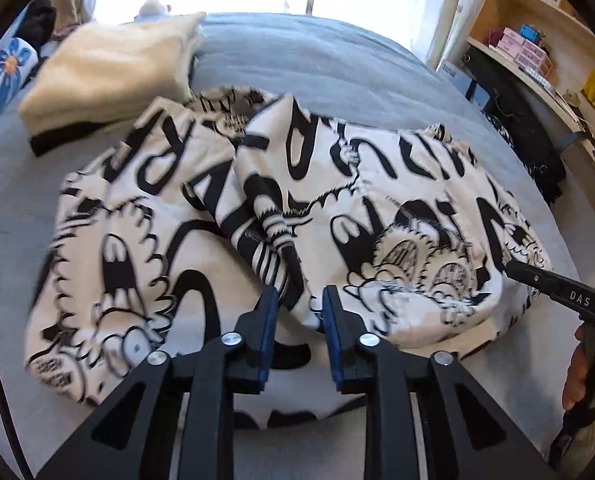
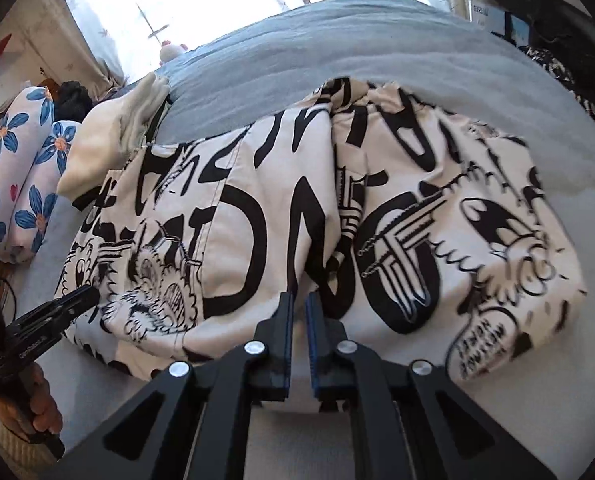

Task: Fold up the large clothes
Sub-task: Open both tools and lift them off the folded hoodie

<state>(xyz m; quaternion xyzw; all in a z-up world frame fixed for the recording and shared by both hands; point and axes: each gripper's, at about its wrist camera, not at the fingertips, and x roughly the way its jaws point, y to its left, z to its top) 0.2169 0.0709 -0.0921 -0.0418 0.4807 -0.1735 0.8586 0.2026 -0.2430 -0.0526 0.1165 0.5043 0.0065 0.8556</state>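
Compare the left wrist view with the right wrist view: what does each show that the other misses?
Left wrist only: the wooden bookshelf with boxes along the right wall, and the black layer under the cream folded stack.
Right wrist only: two whole flower-print pillows at the left; the left view catches just an edge of one.
Both: the black-and-white printed garment bunched on the grey bed, the bright window, and the opposite tongs entering from the side.
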